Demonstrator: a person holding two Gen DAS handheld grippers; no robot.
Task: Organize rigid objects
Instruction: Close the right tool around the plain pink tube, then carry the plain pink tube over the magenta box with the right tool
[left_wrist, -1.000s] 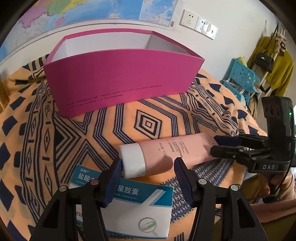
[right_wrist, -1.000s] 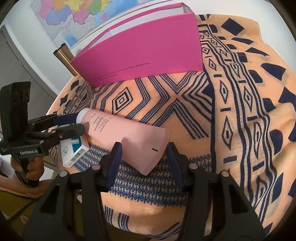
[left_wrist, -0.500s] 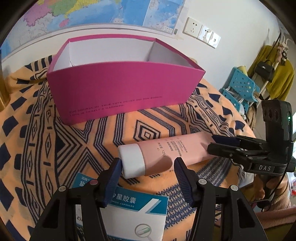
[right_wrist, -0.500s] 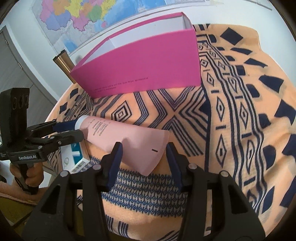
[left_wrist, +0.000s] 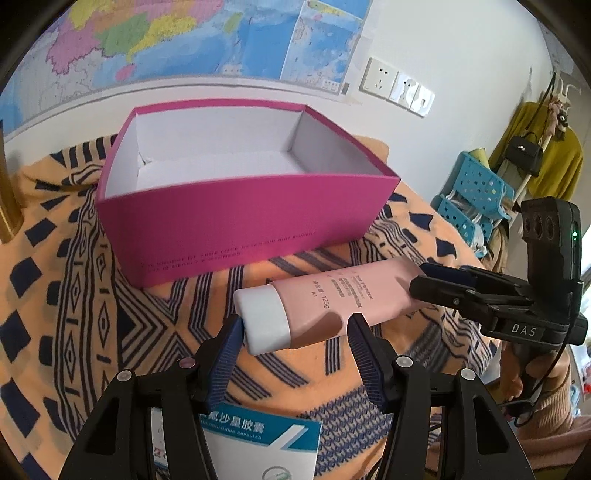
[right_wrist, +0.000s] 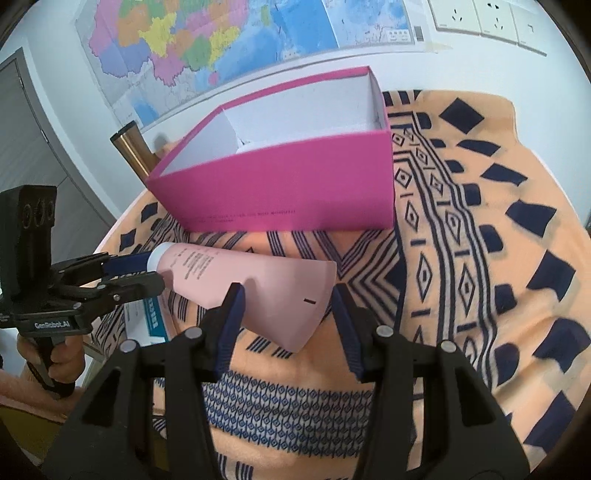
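A pink tube (left_wrist: 343, 299) with a white cap (left_wrist: 264, 319) hangs level above the patterned cloth (left_wrist: 74, 295), held at both ends. My left gripper (left_wrist: 295, 332) is shut on the cap end; in the right wrist view the left gripper (right_wrist: 129, 273) comes in from the left. My right gripper (right_wrist: 288, 302) is shut on the flat crimped end of the tube (right_wrist: 258, 288); in the left wrist view the right gripper (left_wrist: 424, 280) is at the right. Behind the tube stands an open magenta box (left_wrist: 240, 225), white and bare inside, also seen as the magenta box (right_wrist: 288, 188).
A white and teal medicine box (left_wrist: 258, 443) lies on the cloth under my left gripper, partly hidden. A brass cylinder (right_wrist: 135, 151) stands at the box's left. A blue plastic rack (left_wrist: 476, 192) and hung clothes are off the table's right edge. A hand (right_wrist: 59, 354) grips the left handle.
Both grippers have risen together with the tube between them. The medicine box stayed on the cloth and sank lower in view, and more of the magenta box's inside shows.
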